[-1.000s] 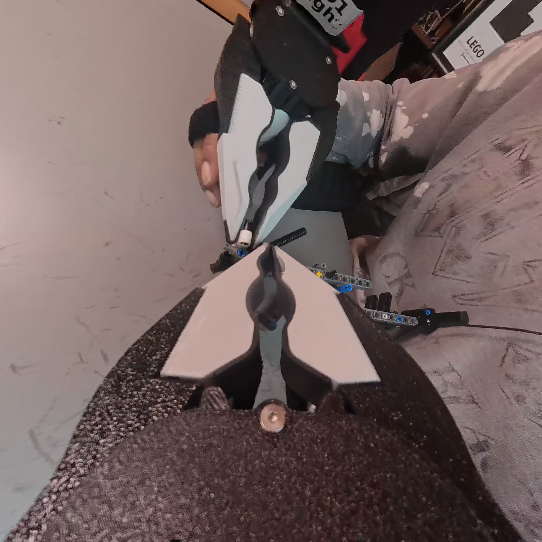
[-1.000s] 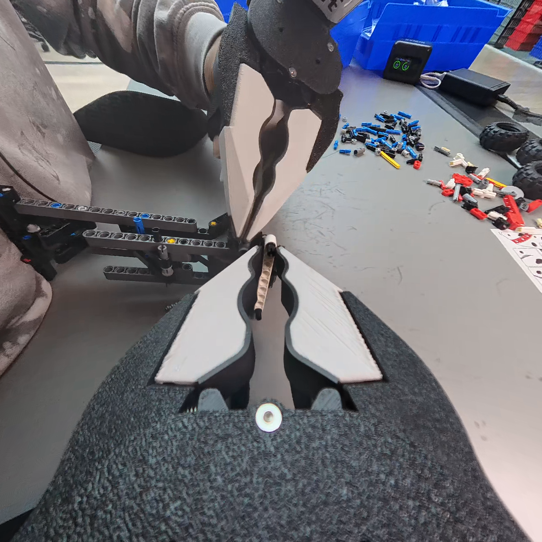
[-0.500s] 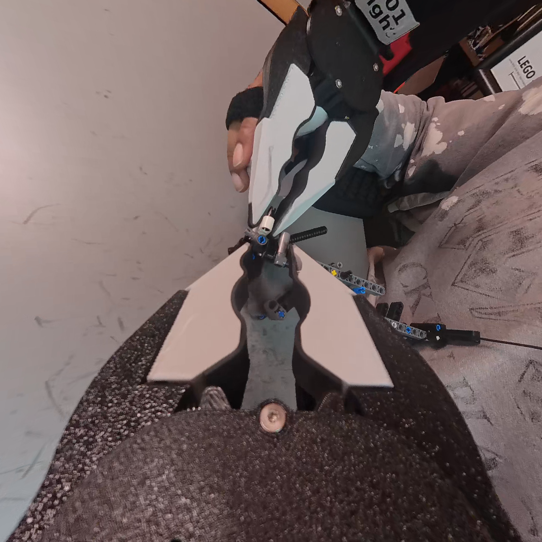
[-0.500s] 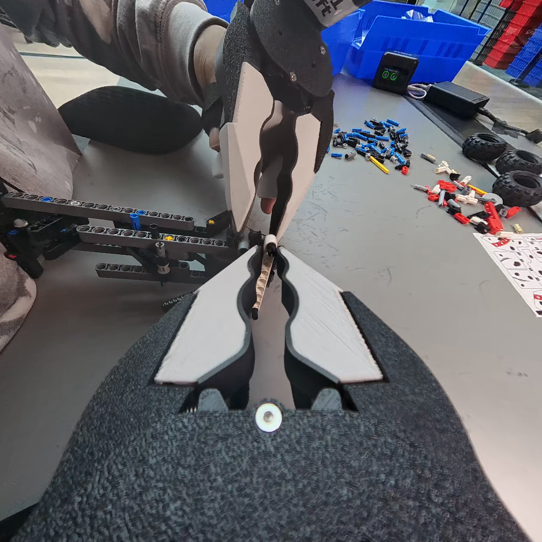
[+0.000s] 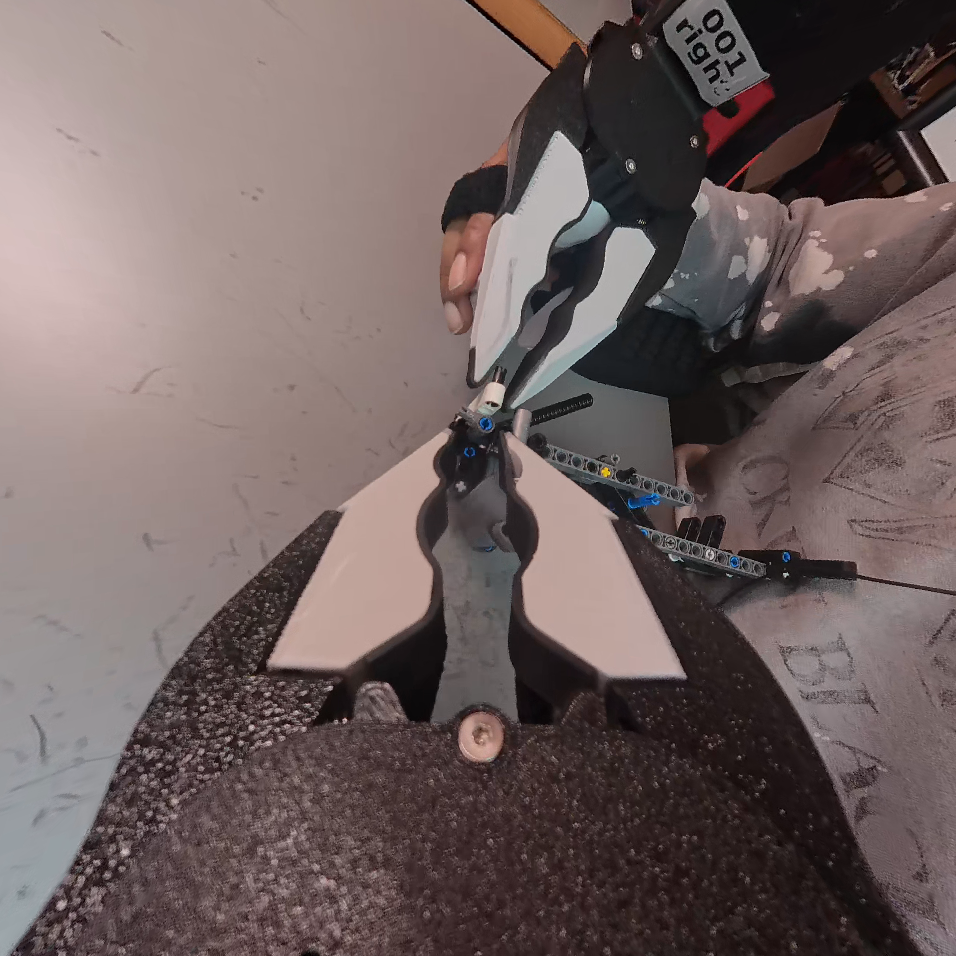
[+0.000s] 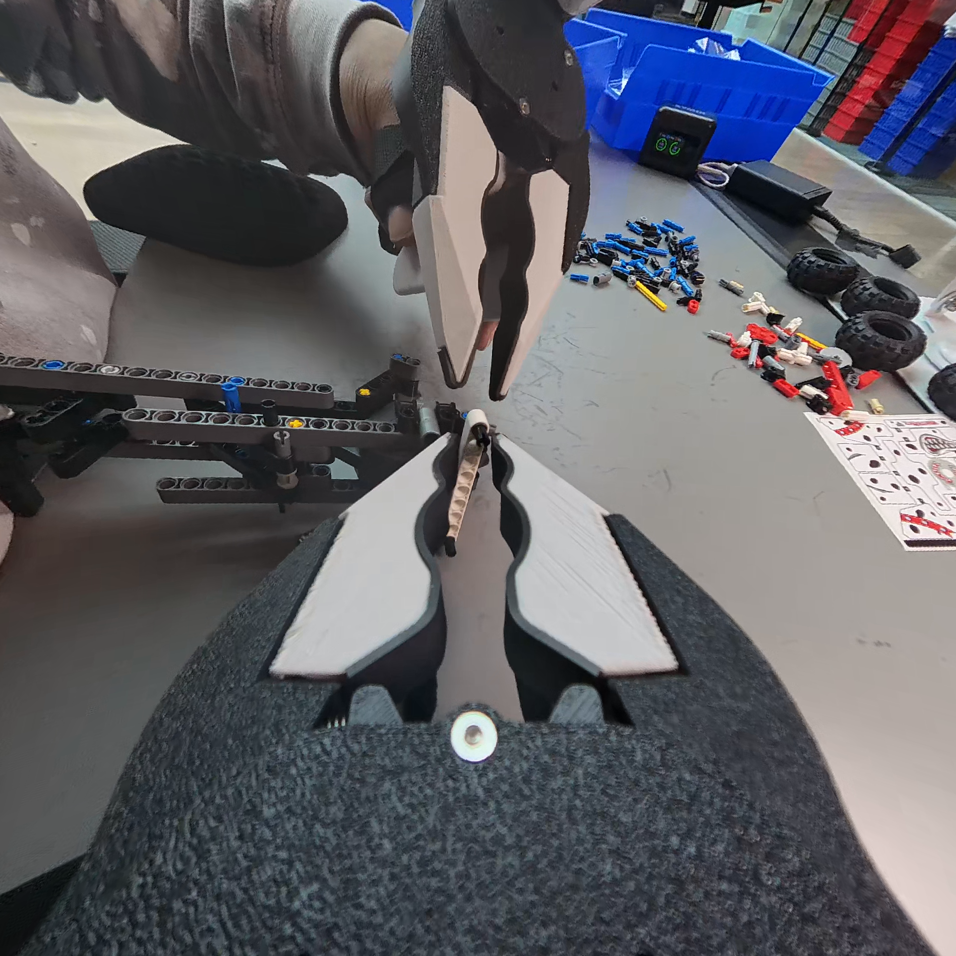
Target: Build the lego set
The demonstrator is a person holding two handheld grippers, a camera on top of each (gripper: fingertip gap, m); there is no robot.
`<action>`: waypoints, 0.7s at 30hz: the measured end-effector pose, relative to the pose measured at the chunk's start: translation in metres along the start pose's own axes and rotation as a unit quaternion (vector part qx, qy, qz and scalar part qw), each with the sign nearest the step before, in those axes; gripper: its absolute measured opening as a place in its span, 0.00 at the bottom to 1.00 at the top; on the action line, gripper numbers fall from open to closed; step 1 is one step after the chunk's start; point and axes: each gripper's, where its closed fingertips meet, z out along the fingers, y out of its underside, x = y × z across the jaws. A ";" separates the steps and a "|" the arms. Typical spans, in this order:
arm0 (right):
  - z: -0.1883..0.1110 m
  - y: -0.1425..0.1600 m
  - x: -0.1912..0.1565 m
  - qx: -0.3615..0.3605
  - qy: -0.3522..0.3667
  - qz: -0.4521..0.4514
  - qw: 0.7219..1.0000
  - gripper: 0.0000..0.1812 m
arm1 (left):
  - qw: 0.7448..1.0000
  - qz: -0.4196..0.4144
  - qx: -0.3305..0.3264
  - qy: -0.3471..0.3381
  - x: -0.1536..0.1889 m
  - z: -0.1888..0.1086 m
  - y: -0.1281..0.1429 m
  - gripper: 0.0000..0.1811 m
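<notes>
Your right hand-held gripper (image 6: 473, 439) pinches a tan beam (image 6: 464, 486) at the chassis (image 6: 248, 429) end; the left hand-held gripper (image 6: 473, 385) hovers there, slightly spread. Tyres (image 6: 879, 339) and loose pieces (image 6: 641, 258) (well beyond the chassis) remain: an early stage, I'd judge.

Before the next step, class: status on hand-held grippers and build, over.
Left hand-held gripper open over end of grey plastic beam frame. Right hand-held gripper shut on tan holed beam at that end. Tips crowded.

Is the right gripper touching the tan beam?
Touching. The right wrist view shows the right gripper with its jaws pinched on the far end of the tan beam, which runs back between them.
</notes>
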 end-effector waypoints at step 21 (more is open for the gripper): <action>0.000 0.007 0.000 -0.013 -0.064 0.041 0.997 0.05 | 0.995 0.010 -0.017 0.094 0.007 0.017 0.001 0.12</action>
